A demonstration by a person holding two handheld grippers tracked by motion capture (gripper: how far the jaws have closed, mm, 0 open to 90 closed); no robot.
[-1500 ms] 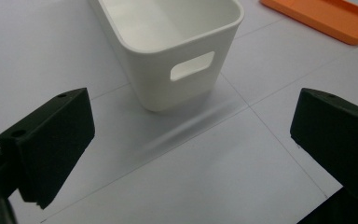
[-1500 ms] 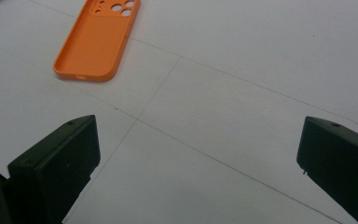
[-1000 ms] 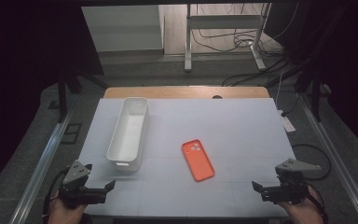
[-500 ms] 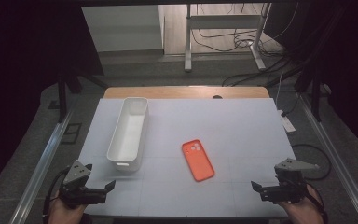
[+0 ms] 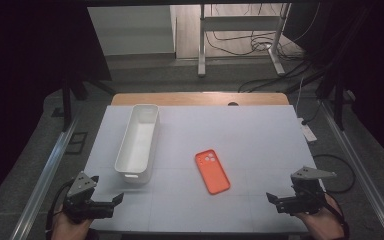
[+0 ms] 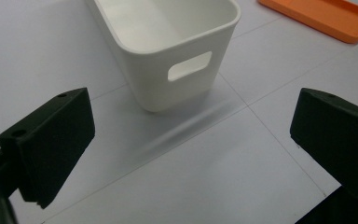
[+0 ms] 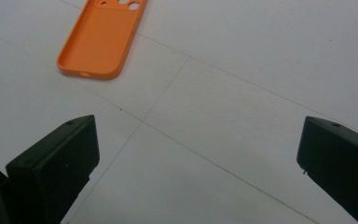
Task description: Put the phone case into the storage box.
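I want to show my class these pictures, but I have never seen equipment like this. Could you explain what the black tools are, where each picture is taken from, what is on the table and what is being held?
A person sits at a white table holding a two-jaw hand tool in each hand: the left gripper and the right gripper. One picture comes from a camera above, looking down. The other two come from cameras riding on each gripper, looking past its black jaws. On the table lie a long white bin and an orange phone case, inside facing up. Both grippers are open and hold nothing.
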